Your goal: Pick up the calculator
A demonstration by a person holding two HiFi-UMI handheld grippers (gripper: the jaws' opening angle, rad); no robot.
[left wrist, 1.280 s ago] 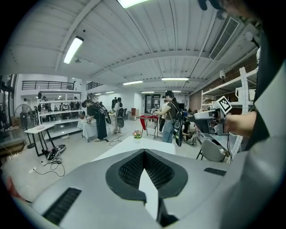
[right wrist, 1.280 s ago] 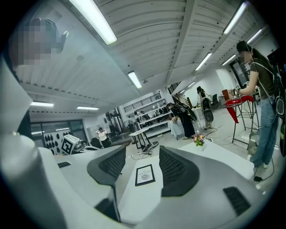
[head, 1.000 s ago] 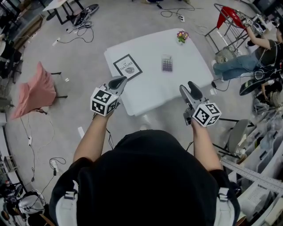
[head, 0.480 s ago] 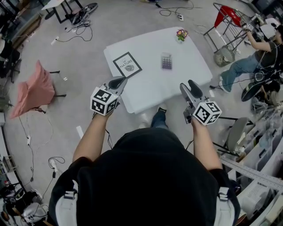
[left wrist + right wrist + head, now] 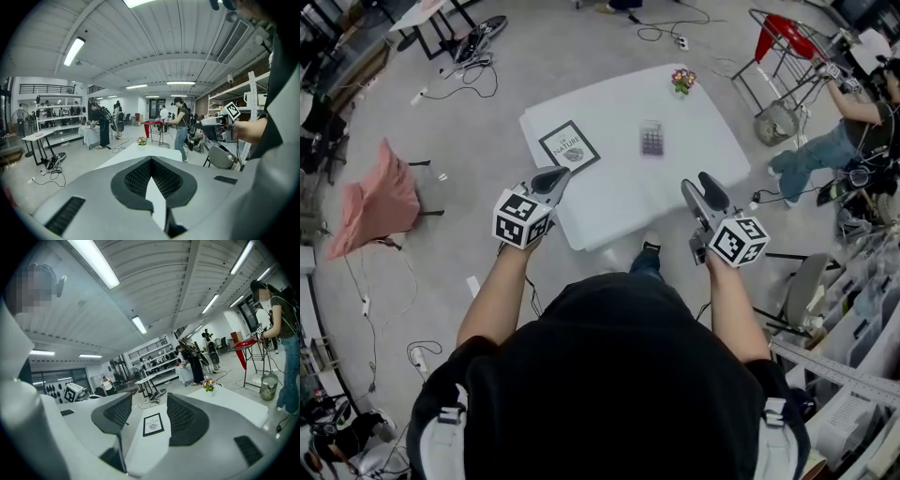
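The white table (image 5: 703,141) was the biggest thing ahead, set cornerwise to the person, its near corner just past a shoe (image 5: 652,243) on the grey floor (image 5: 487,103). Both tools hung in the air short of the tabletop. The left gripper (image 5: 551,176) had its claw together at the tips, nothing between them. The right gripper (image 5: 704,192) had its claw apart and empty, and its own view looked through the gap at a dark-framed booklet (image 5: 569,145) on the left part of the table. The calculator (image 5: 652,139) lay flat near the middle of the table, to the right of the booklet and well apart from it, out of reach of both grippers. A small pot of flowers (image 5: 683,79) stood at the far corner.

The likeliest trouble would be the grip itself: the calculator looked thin and lay flat on a smooth top, so jaws coming down on it could push it along instead of closing round it, and a skewed pinch could let it tip and drop. The open gripper was lined up on the booklet, so it would need turning toward the calculator first.

There was bare tabletop on every side of the calculator, with the edges well away, so a small slide should not send it off. The floor round the near corner was open, though cables (image 5: 464,75) trailed farther out.
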